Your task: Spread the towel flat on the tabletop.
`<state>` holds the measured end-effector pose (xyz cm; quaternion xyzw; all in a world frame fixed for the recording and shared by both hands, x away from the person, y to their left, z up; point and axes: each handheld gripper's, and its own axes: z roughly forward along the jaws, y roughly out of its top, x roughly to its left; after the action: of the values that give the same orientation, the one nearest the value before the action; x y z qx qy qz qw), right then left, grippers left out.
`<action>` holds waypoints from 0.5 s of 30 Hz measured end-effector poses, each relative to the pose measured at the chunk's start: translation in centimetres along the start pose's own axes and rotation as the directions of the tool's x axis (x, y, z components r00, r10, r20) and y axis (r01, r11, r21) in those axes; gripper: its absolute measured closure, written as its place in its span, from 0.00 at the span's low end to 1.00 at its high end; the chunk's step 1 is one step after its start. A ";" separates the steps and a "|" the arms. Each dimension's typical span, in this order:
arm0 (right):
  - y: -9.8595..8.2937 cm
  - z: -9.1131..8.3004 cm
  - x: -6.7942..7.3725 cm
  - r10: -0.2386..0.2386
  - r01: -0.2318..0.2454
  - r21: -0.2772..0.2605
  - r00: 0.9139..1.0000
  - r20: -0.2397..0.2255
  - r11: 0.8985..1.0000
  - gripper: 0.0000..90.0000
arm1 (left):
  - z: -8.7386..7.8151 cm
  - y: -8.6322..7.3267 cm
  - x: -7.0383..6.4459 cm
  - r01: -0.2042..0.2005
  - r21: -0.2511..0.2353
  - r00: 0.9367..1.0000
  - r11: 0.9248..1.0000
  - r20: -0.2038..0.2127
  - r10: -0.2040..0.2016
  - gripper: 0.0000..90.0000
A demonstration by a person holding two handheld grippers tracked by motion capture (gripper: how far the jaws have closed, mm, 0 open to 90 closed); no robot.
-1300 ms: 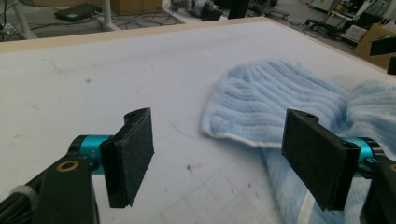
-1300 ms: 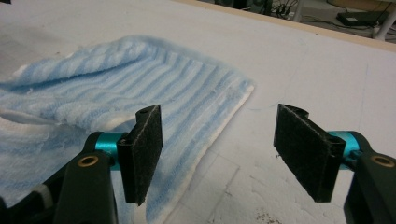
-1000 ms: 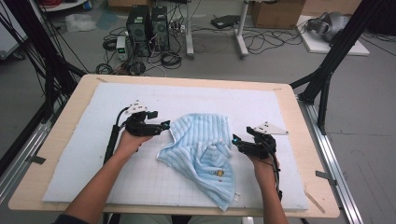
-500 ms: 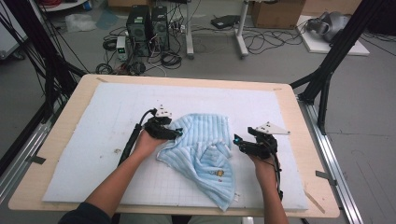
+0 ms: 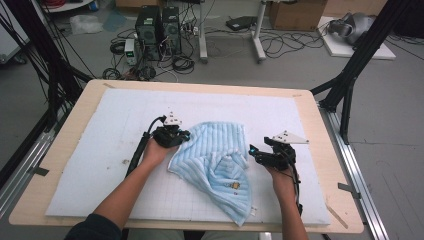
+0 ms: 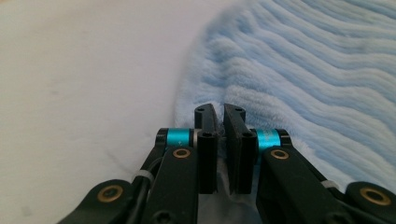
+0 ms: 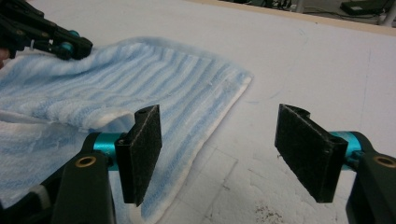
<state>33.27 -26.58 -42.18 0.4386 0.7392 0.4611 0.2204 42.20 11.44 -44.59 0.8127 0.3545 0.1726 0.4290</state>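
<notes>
A light blue striped towel [image 5: 220,160] lies crumpled on the white mat [image 5: 100,165], with one corner trailing toward the table's front edge. My left gripper [image 5: 182,136] is at the towel's left edge. In the left gripper view its jaws [image 6: 220,109] are pressed together on the towel's [image 6: 317,84] hem. My right gripper [image 5: 255,152] hovers just right of the cloth with its jaws wide apart. In the right gripper view it [image 7: 219,114] holds nothing, the towel [image 7: 140,79] lies under its left jaw, and the left gripper [image 7: 74,46] shows farther off.
The mat covers a wooden table [image 5: 330,150]. Bare mat stretches left of, right of and behind the towel. Computer towers [image 5: 157,25] and cables lie on the floor beyond the far edge. Black frame posts [image 5: 360,55] stand at both sides.
My left gripper has moved right across the mat to the towel's left edge and now pinches it. The right gripper has stayed in place, open.
</notes>
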 end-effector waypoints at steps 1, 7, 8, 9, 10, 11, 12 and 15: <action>0.0 0.0 -0.1 0.003 -0.003 0.000 1.000 -0.003 1.000 0.35 | -0.2 0.0 0.6 0.018 -0.007 1.000 1.000 -0.015 -0.019 0.94; -0.2 0.1 -0.2 0.008 -0.008 0.003 1.000 -0.006 1.000 0.35 | -1.4 -0.6 4.1 0.108 -0.027 0.990 0.994 -0.083 -0.110 0.96; -0.2 0.1 -0.2 0.013 -0.013 0.009 1.000 -0.004 1.000 0.35 | -1.5 -0.8 4.6 0.126 -0.036 0.987 0.991 -0.093 -0.128 0.96; -0.2 0.2 -0.2 0.017 -0.017 0.011 1.000 -0.006 1.000 0.35 | -1.6 -0.8 4.9 0.129 -0.031 0.986 0.991 -0.099 -0.131 0.96; -0.2 0.2 -0.2 0.018 -0.017 0.015 1.000 -0.007 1.000 0.35 | -1.6 -0.9 5.1 0.125 -0.025 0.987 0.992 -0.098 -0.127 0.95; -0.3 0.3 -0.1 0.014 -0.014 0.015 1.000 -0.005 1.000 0.35 | -1.6 -0.9 5.1 0.136 -0.034 0.986 0.990 -0.093 -0.138 0.94; -0.3 0.3 -0.1 0.017 -0.017 0.021 1.000 -0.005 1.000 0.35 | -1.7 -0.8 5.0 0.138 -0.033 0.986 0.990 -0.095 -0.140 0.90; -0.3 0.3 -0.2 0.017 -0.017 0.018 1.000 -0.007 1.000 0.36 | -1.9 -0.6 4.8 0.166 -0.062 0.981 0.984 -0.088 -0.172 0.68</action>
<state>33.45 -26.64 -42.63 0.4452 0.7402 0.4580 0.2101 44.11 16.23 -44.14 0.7587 0.4371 0.1828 0.4471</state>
